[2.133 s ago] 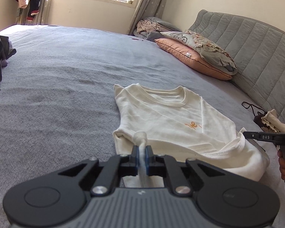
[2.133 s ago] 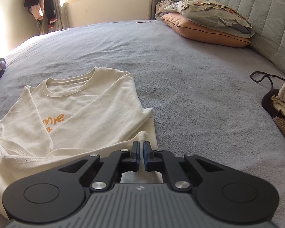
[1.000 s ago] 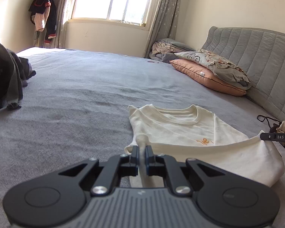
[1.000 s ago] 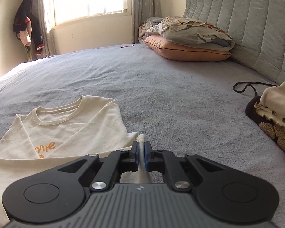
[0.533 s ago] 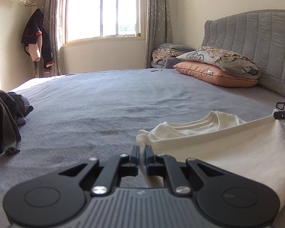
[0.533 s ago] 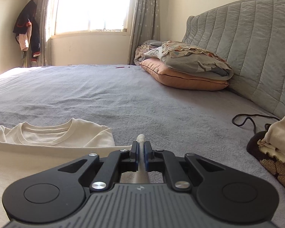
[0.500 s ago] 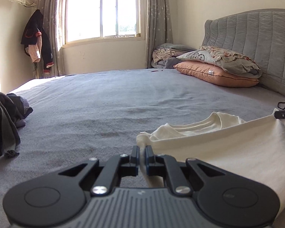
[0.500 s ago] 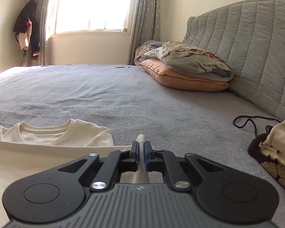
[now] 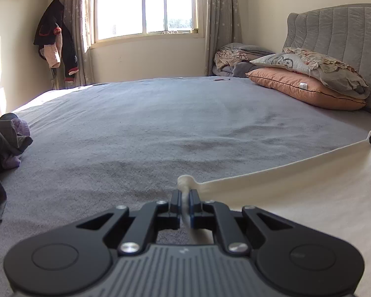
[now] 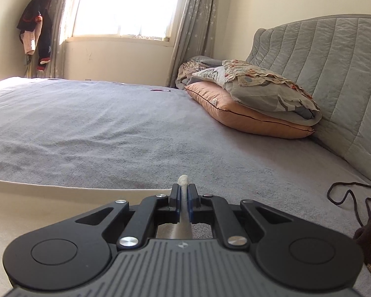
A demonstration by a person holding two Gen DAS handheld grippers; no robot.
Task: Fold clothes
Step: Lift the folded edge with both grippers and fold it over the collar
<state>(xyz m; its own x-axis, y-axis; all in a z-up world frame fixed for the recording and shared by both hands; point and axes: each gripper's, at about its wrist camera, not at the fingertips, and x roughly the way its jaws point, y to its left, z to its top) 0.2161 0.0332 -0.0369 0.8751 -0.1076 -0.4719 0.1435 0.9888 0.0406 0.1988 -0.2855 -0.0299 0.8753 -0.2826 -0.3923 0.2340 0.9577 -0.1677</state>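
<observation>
Above the grey bed [image 9: 160, 123], the cream T-shirt [image 9: 296, 193] was stretched taut for folding, pinched by the left hand-held gripper [image 9: 184, 204] and right hand-held gripper [image 10: 183, 205].

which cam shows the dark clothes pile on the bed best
The left wrist view. The dark clothes pile lies at its left edge on the grey bed, with purple fabric showing in it. The right wrist view does not show the pile at all; its left side holds only bed and cream shirt.

The left gripper [image 9: 184, 204] pinched a cream shirt [image 9: 296, 198] edge (stretched taut rightward); dark clothes [image 9: 2, 148] lay at the bed's [image 9: 160, 123] left edge.
</observation>
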